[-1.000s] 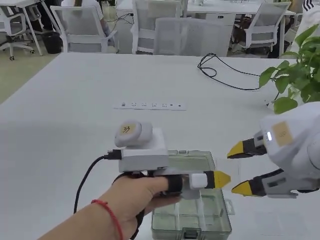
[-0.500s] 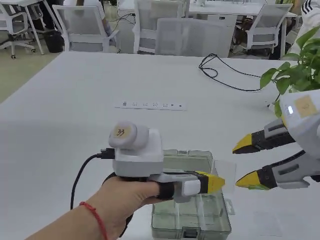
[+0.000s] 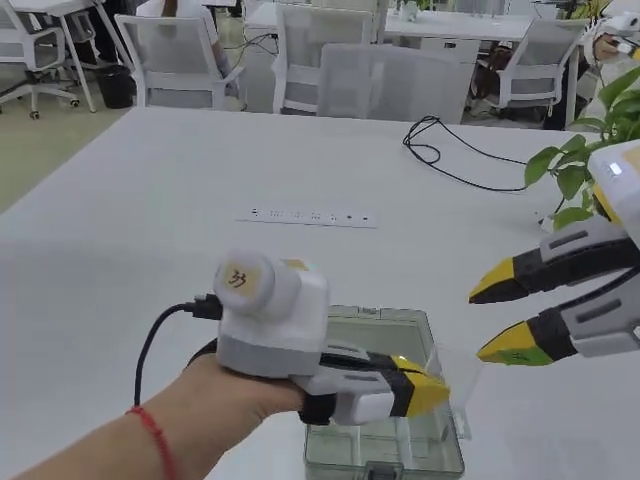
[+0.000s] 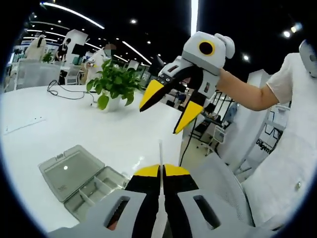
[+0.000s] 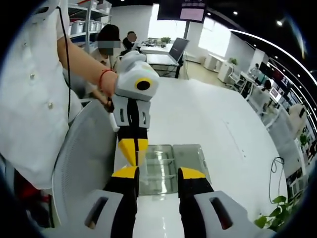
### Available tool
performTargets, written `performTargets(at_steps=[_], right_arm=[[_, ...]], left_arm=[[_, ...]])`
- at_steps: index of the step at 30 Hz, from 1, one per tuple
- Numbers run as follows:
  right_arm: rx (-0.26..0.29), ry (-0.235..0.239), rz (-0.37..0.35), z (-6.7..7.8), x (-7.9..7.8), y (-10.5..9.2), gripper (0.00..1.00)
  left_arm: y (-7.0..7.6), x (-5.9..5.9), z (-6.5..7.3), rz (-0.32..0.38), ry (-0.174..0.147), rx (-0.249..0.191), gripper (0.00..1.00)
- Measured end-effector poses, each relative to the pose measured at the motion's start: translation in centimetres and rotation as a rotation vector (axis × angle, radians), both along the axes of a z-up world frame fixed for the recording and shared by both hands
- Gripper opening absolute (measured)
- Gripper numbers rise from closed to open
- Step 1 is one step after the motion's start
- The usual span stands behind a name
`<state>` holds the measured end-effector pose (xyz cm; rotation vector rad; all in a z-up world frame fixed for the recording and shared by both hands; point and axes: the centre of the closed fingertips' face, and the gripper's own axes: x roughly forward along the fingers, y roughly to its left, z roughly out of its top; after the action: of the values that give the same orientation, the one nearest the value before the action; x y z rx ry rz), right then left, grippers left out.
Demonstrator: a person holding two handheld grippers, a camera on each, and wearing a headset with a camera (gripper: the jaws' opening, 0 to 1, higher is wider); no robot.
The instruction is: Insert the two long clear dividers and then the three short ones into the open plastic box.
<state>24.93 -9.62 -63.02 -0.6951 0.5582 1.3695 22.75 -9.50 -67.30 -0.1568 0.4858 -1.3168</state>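
Both the left gripper (image 3: 438,392) and the right gripper (image 3: 480,326) have white-grey housings, black jaws and yellow tips. A black cable (image 3: 152,335) leaves the left one's rear. The person wears a red string bracelet (image 3: 150,446) and a white, buttoned, short-sleeved shirt (image 5: 27,74).

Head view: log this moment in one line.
left tongs: shut on clear divider | right tongs: open, empty | plastic box: lid open
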Motion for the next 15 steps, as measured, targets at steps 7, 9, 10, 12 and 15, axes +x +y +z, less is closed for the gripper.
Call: performTargets(at_steps=[7, 9, 10, 12, 15], right_arm=[[0.008, 0.066, 0.048, 0.1, -1.1, 0.4, 0.27], [0.019, 0.115, 0.073, 0.1, -2.1, 0.7, 0.24], [0.019, 0.13, 0.082, 0.1, -2.4, 0.8, 0.23], [0.018, 0.152, 0.101, 0.0, -3.0, 0.9, 0.21], [0.006, 0.165, 0.11, -0.5, -3.4, 0.8, 0.18]], left_arm=[[-0.1, -1.1, 0.0, -0.068, -0.071, 0.042, 0.0], [-0.1, -1.3, 0.0, -0.084, -0.092, 0.051, 0.0], [-0.1, -1.4, 0.0, -0.089, -0.097, 0.052, 0.0], [-0.1, -1.6, 0.1, -0.097, -0.1, 0.05, 0.0], [-0.1, -1.9, 0.2, -0.116, -0.12, 0.056, 0.0]])
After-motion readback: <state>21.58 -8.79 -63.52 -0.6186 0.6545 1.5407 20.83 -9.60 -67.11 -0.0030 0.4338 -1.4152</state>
